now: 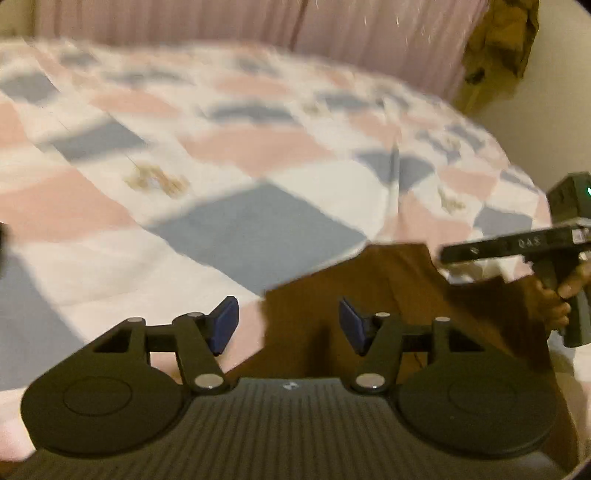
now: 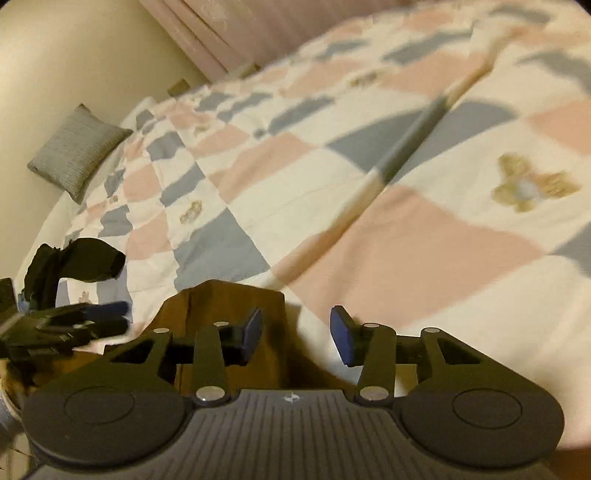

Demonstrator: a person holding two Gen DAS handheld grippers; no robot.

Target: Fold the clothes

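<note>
A brown garment point(image 1: 391, 291) lies on the checkered quilt point(image 1: 240, 147) near the bed's front edge, apparently folded into a block. My left gripper point(image 1: 288, 325) is open; its right pad hangs over the garment's left edge and its left pad over the quilt. In the left wrist view the right gripper point(image 1: 509, 244) juts in from the right, held by a hand point(image 1: 554, 302). In the right wrist view my right gripper point(image 2: 296, 336) is open, with the brown garment point(image 2: 229, 299) under its left finger. Neither gripper holds anything.
A black piece of clothing point(image 2: 74, 258) lies at the left, just beyond the left gripper point(image 2: 74, 321). A grey pillow point(image 2: 77, 151) leans against the cream wall. Pink curtains point(image 1: 258, 22) hang behind the bed. The quilt point(image 2: 406, 184) has a long crease.
</note>
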